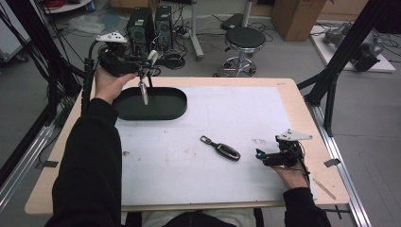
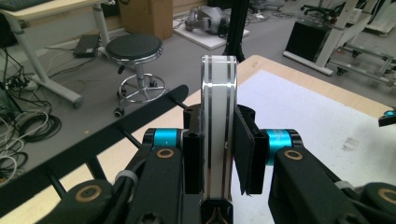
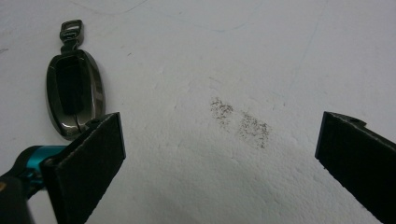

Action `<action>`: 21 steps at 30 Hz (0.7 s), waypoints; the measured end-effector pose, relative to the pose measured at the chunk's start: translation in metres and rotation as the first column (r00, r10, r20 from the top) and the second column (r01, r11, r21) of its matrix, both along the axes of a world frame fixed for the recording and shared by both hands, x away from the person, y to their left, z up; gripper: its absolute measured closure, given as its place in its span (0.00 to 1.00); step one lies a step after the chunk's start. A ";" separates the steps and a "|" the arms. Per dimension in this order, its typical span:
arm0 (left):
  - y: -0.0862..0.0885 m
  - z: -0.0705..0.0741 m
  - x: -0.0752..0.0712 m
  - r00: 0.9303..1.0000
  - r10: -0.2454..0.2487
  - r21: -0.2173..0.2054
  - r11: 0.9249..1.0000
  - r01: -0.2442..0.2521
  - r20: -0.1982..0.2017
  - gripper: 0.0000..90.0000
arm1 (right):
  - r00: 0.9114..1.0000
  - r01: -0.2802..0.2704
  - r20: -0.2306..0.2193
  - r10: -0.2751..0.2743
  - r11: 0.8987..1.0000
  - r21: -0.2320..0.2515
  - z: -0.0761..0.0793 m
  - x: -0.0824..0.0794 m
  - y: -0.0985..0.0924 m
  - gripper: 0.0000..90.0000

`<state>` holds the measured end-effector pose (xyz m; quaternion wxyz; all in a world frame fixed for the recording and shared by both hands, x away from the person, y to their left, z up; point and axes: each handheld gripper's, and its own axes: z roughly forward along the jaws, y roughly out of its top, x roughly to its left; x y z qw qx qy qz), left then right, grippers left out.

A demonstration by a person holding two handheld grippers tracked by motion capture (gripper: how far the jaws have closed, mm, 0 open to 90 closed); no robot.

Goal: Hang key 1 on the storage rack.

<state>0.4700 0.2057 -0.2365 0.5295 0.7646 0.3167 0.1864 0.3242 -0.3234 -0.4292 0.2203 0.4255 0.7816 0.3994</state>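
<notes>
My left gripper (image 1: 144, 71) is raised over the table's far left corner and is shut on a slim white key fob (image 1: 143, 92) with silver stripes. The fob hangs down over a black oval tray (image 1: 170, 109). In the left gripper view the white fob (image 2: 217, 116) stands upright, clamped between the two pads of the left gripper (image 2: 218, 144). A dark glossy key fob (image 1: 223, 149) with a metal loop lies on the white mat. My right gripper (image 1: 259, 155) rests open just right of it. In the right gripper view the dark fob (image 3: 74, 93) lies beyond the left pad (image 3: 88, 163) of the right gripper (image 3: 224, 158).
A white mat (image 1: 198, 179) covers most of the wooden table (image 1: 302, 109). A grey smudge (image 3: 240, 121) marks the mat between my right jaws. Beyond the far edge stand a round stool (image 1: 243, 40), computer towers (image 1: 151, 26) and cables on the floor.
</notes>
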 end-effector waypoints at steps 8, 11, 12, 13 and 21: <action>-0.008 0.007 0.014 0.999 0.024 0.009 1.000 -0.024 0.021 0.83 | 1.000 -0.006 -0.004 0.006 1.000 0.003 0.000 0.001 0.000 0.01; -0.011 0.011 0.020 0.999 0.022 0.001 1.000 -0.022 0.038 0.83 | 1.000 -0.007 -0.010 0.007 1.000 0.010 0.000 0.001 -0.001 0.01; -0.012 0.012 0.023 0.999 0.028 0.005 1.000 -0.029 0.039 0.83 | 1.000 -0.008 -0.011 0.008 1.000 0.011 0.000 0.001 -0.001 0.01; -0.013 0.014 0.026 0.999 0.035 0.014 0.999 -0.035 0.040 0.83 | 1.000 -0.010 -0.008 0.010 1.000 0.008 -0.001 0.001 -0.001 0.01; -0.012 0.008 0.041 0.998 0.054 0.004 0.999 -0.054 0.037 0.83 | 1.000 -0.011 -0.013 0.011 1.000 0.010 -0.001 0.000 -0.001 0.01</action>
